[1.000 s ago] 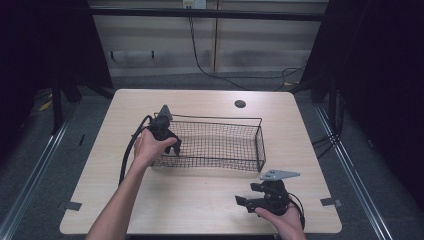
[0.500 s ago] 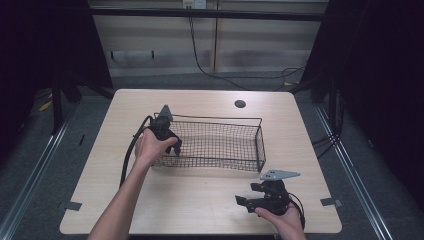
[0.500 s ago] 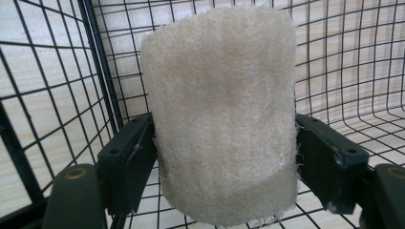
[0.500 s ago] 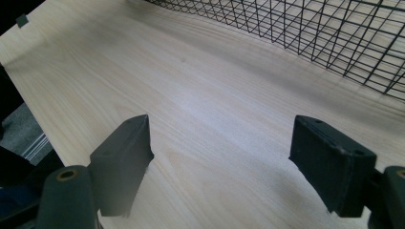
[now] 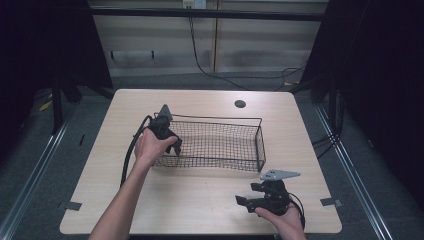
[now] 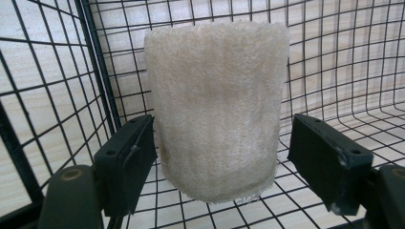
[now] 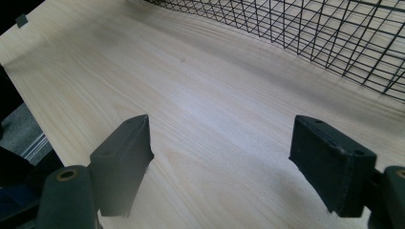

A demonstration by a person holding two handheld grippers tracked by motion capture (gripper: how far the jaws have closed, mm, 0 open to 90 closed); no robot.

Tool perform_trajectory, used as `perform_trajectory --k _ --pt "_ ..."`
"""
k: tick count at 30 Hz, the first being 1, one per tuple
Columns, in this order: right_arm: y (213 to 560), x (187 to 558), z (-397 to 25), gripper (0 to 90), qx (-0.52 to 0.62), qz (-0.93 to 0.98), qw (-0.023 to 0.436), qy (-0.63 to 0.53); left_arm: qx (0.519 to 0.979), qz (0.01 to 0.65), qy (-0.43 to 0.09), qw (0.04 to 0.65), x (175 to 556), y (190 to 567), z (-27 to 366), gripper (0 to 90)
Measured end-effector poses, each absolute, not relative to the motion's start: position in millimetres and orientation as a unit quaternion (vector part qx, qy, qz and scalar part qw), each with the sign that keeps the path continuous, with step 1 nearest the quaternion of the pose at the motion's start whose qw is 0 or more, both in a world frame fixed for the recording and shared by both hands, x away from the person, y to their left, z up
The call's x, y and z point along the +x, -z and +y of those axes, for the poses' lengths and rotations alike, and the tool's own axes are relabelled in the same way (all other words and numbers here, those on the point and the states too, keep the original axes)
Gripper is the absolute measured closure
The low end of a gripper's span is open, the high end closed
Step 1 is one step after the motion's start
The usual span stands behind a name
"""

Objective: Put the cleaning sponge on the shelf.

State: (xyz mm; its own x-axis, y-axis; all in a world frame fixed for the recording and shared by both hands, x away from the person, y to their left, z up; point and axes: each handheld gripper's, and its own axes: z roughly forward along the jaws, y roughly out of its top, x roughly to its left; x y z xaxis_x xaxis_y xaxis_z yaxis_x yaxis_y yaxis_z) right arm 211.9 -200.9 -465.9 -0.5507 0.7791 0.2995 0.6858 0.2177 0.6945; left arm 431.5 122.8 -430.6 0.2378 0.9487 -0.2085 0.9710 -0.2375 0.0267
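A cream, fuzzy sponge-like block [image 6: 217, 109] stands upright inside the black wire basket [image 6: 90, 57], close to its side wall. My left gripper [image 6: 222, 138] is open around the block: the left jaw is at its edge and a small gap shows at the right jaw. In the high view the left gripper [image 5: 170, 139] reaches into the left end of the basket [image 5: 260, 142]. My right gripper [image 5: 246, 202] hovers low over the table near the front right edge. In its own view the right gripper [image 7: 222, 138] is open with nothing between the jaws.
The light wooden table [image 5: 200, 195] has a round dark cable hole [image 5: 240, 104] at the back. The basket's near wall [image 7: 305, 28] lies ahead of the right gripper. A black cable [image 5: 129, 157] trails from the left gripper. Dark floor surrounds the table.
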Motion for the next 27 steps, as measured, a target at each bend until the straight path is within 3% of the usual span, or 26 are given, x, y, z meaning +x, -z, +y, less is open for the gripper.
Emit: perform_trajectory --k 27 --pt "465.9 212.1 -200.6 21.6 0.470 0.778 0.056 -0.413 0.787 0.605 0.069 0.096 427.0 413.2 132.8 23.9"
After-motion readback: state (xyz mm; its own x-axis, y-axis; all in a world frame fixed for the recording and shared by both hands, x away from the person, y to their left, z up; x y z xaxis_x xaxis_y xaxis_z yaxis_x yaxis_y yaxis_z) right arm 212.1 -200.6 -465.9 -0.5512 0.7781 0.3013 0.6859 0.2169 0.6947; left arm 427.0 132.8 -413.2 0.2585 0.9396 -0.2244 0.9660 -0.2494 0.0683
